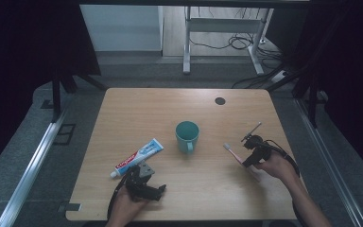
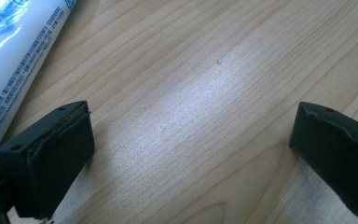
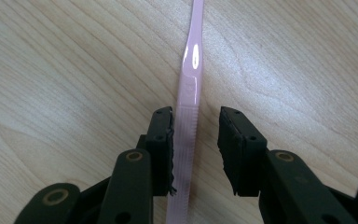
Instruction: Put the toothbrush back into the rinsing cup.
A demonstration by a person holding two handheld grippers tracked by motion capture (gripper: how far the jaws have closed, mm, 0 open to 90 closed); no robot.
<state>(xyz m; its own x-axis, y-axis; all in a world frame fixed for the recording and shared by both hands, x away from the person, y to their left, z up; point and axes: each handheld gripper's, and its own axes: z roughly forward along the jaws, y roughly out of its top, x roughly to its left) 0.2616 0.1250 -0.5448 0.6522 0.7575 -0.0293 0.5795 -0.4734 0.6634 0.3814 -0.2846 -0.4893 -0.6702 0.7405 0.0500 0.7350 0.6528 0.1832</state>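
A pink toothbrush (image 1: 234, 154) lies on the wooden table (image 1: 170, 104) right of centre, bristle end toward the cup. In the right gripper view its handle (image 3: 190, 70) runs between the jaws of my right gripper (image 3: 196, 140), close to the left pad with a gap to the right pad. My right gripper (image 1: 246, 160) is open around it. A teal cup (image 1: 187, 135) stands mid-table. A white and blue toothpaste tube (image 1: 138, 157) lies at front left. My left gripper (image 1: 155, 180) rests beside it, open wide (image 2: 191, 154) over bare wood, the tube (image 2: 9, 60) off its left jaw.
A black round grommet (image 1: 220, 100) sits near the table's far edge. Beyond the table, metal desk legs and cables (image 1: 236, 42) stand on the floor. Dark curtains hang on both sides.
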